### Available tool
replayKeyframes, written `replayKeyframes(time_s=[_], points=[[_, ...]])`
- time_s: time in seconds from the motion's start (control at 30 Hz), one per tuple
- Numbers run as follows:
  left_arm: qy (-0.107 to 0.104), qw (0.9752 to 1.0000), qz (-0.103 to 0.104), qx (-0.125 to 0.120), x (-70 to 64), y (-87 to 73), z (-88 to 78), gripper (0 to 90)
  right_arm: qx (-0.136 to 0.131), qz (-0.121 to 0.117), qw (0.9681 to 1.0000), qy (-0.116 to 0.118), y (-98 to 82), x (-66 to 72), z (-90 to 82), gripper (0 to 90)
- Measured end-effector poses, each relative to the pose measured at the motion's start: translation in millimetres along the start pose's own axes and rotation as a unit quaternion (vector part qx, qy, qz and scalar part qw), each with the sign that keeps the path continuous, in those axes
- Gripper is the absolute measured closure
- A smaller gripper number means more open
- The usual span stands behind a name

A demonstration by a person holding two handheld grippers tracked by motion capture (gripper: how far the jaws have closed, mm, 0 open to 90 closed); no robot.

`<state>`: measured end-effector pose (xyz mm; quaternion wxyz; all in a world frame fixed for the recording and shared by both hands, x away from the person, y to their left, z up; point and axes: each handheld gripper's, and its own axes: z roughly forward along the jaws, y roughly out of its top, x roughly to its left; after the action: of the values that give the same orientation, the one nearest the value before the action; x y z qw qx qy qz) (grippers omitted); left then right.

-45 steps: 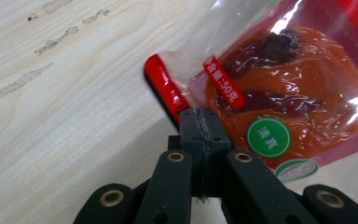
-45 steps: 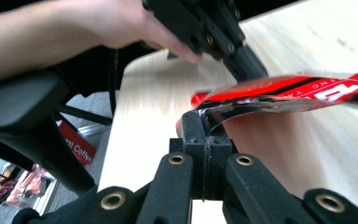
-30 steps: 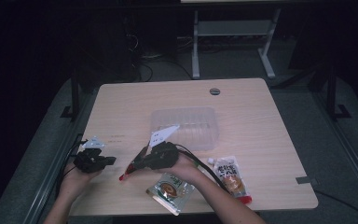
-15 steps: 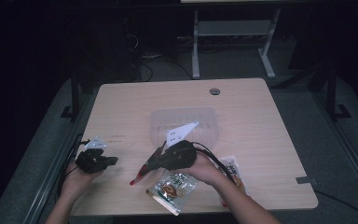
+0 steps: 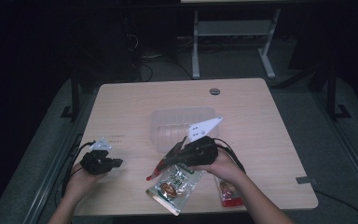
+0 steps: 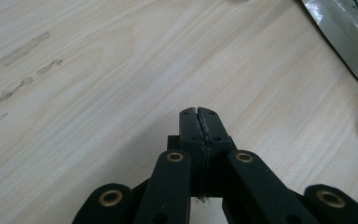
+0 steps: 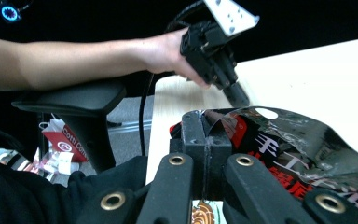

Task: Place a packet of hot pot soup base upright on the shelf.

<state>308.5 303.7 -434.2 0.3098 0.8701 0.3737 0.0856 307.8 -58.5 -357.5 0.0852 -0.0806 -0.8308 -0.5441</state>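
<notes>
Red snack packet (image 5: pixel 161 167), pinched by one edge between the closed jaws of the right gripper (image 5: pixel 170 161), hung just in front of the clear plastic tray (image 5: pixel 182 126) at the middle of the counter (image 5: pixel 279 140), raised clear of the surface. In the right gripper view the same packet (image 7: pixel 270 144) showed a glossy, crumpled foil face with the jaws pressed together on its margin. A green-printed snack pouch (image 5: pixel 175 184) lay flat nearer the person than the tray, directly below the held packet, and a second red packet (image 5: pixel 228 193) lay to the right of that pouch, partly under the person's right forearm. The left gripper (image 5: pixel 114 163) rested well to the left of the tray with its jaws fully closed on nothing, as the left gripper view (image 6: pixel 199 116) confirmed over bare wood.

Judged risks: the grip took only a thin edge of slick foil, so the packet could slide out or swing during carriage toward the tray. A low approach could catch the tray's near wall and push the light tray across the counter. The dangling end might also brush the green pouch and drag it out of place.
</notes>
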Motion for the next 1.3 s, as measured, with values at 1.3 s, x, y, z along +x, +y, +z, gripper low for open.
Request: replayKeyframes(time_s=[1.3], points=[[-0.004,1.0000,0.004,-0.001,1.5,0.3,0.0,89.3,0.003,0.043,0.9977,-0.052,44.7,-85.8,-26.2,90.0]])
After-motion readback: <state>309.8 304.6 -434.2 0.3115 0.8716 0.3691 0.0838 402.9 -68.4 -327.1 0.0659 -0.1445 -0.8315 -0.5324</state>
